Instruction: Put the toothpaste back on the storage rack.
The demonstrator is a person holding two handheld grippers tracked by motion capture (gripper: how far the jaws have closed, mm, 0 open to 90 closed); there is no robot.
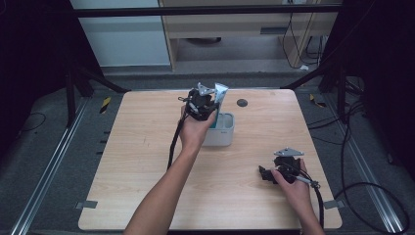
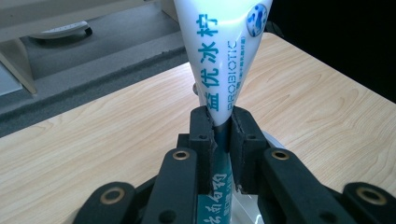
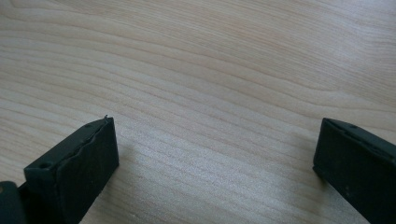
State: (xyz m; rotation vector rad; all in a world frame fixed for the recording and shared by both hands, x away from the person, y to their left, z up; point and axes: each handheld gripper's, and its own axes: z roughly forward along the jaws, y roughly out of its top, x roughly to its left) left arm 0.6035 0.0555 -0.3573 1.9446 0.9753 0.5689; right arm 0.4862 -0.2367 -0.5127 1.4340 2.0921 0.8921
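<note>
Left hand-held gripper [image 2: 220, 122] clamped on a white toothpaste tube [image 2: 224, 56], held upright over the white container [image 1: 221, 131] at worktop [image 1: 147, 161] centre. Right hand-held gripper [image 3: 215, 154] spread wide, low over bare wood near the right edge.

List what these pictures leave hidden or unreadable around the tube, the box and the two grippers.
- Box contents: high view, hidden by the left hand and the left gripper.
- Tube cap end: left gripper view, covered by the shut jaws and cut off by the bottom edge.
- Dark round spot on the table: high view, too small to identify.
- Right gripper: its body is cut off in the right gripper view.
</note>
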